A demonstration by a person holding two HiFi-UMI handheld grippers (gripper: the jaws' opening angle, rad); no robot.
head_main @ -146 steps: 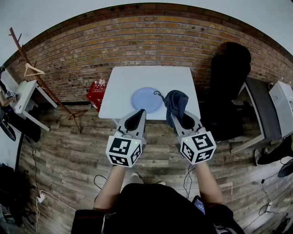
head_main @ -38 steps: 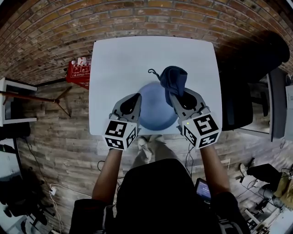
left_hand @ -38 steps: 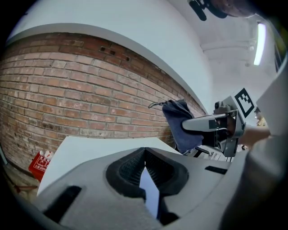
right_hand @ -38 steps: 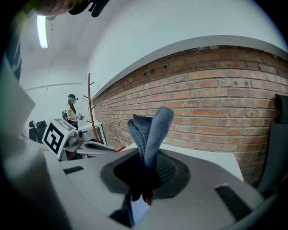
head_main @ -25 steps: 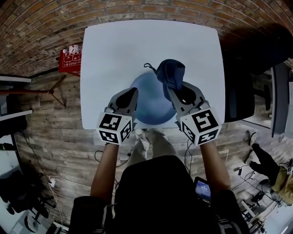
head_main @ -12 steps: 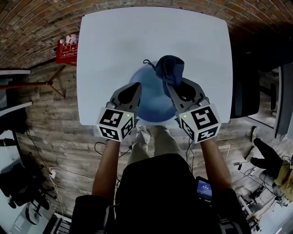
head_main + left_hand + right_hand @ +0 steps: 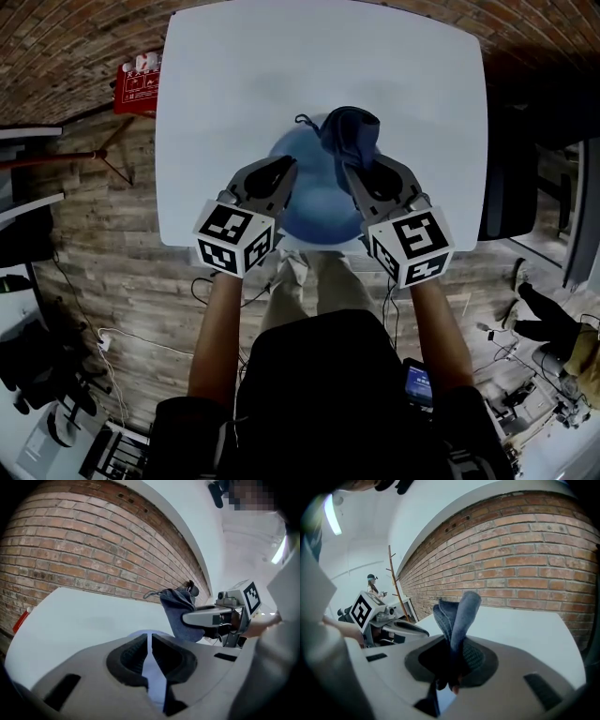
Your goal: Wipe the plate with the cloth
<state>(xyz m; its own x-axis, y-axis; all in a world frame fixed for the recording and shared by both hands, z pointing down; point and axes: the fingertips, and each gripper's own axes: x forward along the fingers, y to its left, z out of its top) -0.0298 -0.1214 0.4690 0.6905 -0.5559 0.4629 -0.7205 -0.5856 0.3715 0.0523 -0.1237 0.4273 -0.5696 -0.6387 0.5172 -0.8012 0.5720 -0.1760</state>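
Down came the left gripper (image 7: 284, 169) and right gripper (image 7: 352, 174) toward the blue plate (image 7: 314, 206) on the white table (image 7: 225, 84). Left jaws were pressed together on nothing. Right jaws pinched the dark blue cloth (image 7: 352, 136), bunched over the plate's far rim.

Plate (image 7: 319, 211) sits on the table (image 7: 234, 94), mid-width, near my edge. My left gripper (image 7: 286, 169) is over the plate's left rim and my right gripper (image 7: 354, 176) over its right side. Cloth (image 7: 352, 133) sticks out of the right gripper, above the plate's far-right rim. Crate (image 7: 139, 82) sits on the floor left of the table, by the wall (image 7: 56, 37).
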